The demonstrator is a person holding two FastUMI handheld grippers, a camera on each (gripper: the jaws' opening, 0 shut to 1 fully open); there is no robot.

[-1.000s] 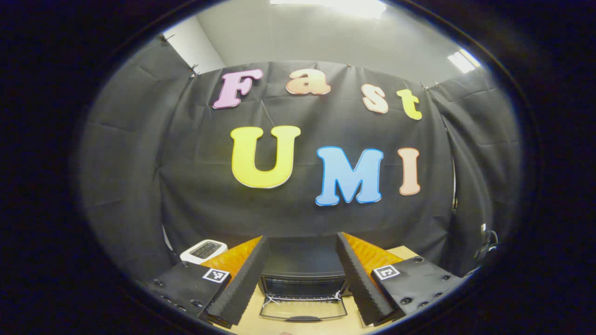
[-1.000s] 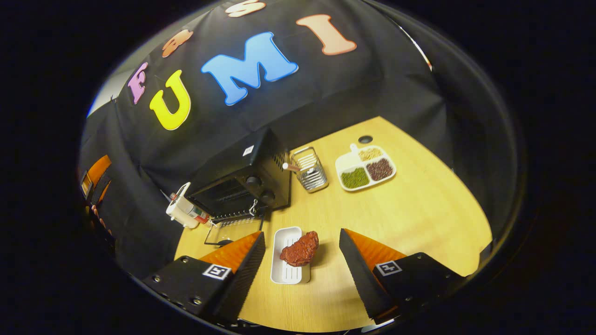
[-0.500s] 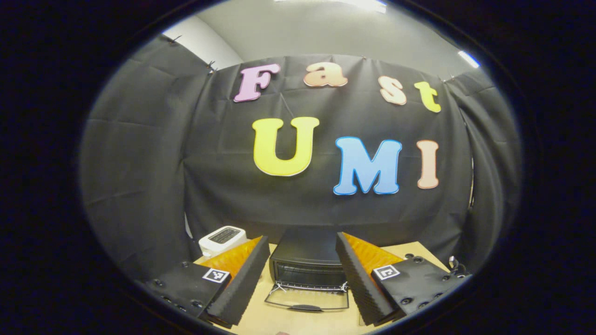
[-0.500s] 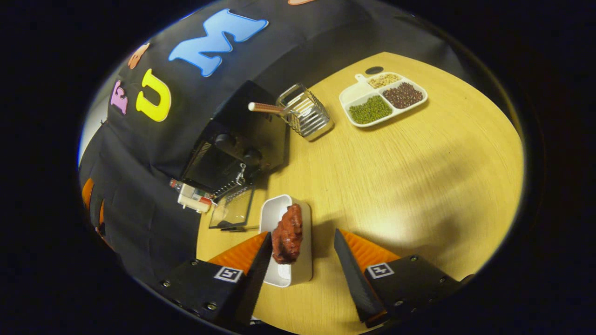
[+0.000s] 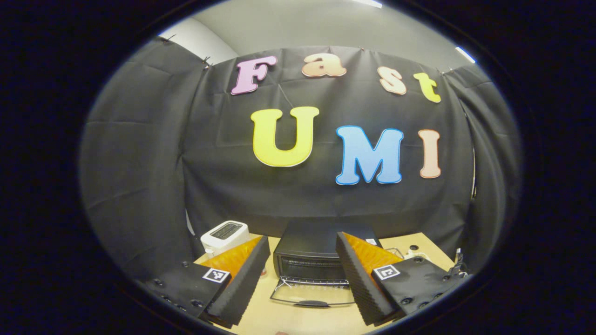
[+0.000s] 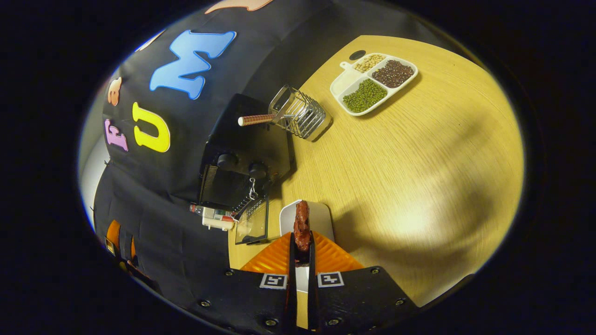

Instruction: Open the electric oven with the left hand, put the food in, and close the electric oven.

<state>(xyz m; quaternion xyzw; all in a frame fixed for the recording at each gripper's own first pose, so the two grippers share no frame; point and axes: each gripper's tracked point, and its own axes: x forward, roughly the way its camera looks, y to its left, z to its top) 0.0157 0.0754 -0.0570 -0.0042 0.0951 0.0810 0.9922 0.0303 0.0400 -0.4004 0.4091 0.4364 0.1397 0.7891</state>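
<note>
Pale wooden surface in a black-draped booth; right claw pinches reddish-brown meat; left claw spread before the black, open-doored electric oven.

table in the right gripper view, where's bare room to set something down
The table is bare from the white tray out to the bean dish. It is crowded along the wall: oven, its dropped door, wire basket.

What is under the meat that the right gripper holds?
Under the meat is a white tray on the table. The right gripper covers the tray's near part, so I cannot tell whether meat and tray still touch.
</note>
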